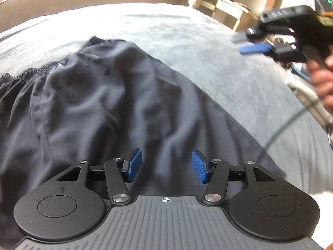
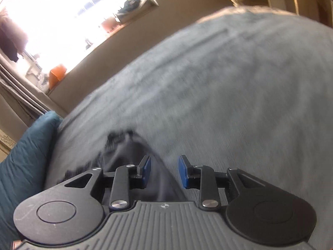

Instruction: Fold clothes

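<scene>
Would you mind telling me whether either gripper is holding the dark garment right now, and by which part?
Neither holds anything. The left gripper is open above the dark garment, and the right gripper is open over its edge.

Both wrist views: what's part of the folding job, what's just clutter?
Job:
- dark crumpled shorts with elastic waistband
- grey bedspread under them
- left gripper, jaws open
- right gripper, jaws open

Lying about:
- teal pillow
- orange box by the window
- wooden shelf
</scene>
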{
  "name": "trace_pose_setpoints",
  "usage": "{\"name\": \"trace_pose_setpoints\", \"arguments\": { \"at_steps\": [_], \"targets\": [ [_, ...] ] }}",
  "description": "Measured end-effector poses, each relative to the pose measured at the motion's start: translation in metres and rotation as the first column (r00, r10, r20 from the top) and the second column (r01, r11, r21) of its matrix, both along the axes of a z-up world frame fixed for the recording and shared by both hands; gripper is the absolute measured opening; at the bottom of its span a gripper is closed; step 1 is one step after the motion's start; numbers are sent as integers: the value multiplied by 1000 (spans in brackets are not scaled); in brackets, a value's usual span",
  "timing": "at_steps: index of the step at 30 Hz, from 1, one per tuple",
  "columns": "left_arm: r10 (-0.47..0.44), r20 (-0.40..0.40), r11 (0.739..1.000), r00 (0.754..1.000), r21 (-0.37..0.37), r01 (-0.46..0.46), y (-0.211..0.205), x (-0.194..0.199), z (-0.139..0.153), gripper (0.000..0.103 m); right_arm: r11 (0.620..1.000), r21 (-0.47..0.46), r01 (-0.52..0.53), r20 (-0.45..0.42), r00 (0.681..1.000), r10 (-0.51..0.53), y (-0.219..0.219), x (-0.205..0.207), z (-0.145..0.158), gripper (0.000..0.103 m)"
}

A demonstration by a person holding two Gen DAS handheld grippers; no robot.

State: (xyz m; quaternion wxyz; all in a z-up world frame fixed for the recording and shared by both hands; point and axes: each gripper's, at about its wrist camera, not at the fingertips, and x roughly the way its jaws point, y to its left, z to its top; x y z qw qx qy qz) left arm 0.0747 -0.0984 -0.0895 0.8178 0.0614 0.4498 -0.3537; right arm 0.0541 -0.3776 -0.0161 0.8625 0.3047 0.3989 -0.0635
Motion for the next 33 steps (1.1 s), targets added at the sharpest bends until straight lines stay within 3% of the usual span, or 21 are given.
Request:
{"name": "trace_pose_setpoints", "arguments": {
  "at_steps": [6,12,17,23,29,33],
  "targets": [
    [-95,-15,990,995,98,96,9,-49,-3,53,999,20,-29,-133,991,32,34,-76,-28,31],
    [-216,1,955,976,206,211,36,-101,-9,53,990,128,-61,-133,988,78,73,-128,-40,31],
    [-136,-8,966,991,219,135,55,-101,-6,53,964,231,-128,-131,978,162,118,-149,-48,33],
    [33,-27,979,999,202,-26,75,-76,-9,53,916,393,-80,-214,961,176,158,-155,-85,34],
    [31,-26,975,999,221,-25,82,-73,-23,53,914,405,35,-292,952,93,179,-160,-113,33],
    [21,-25,975,999,223,-15,82,-68,-25,53,893,438,106,-281,960,24,180,-161,-121,34]
  ]
}}
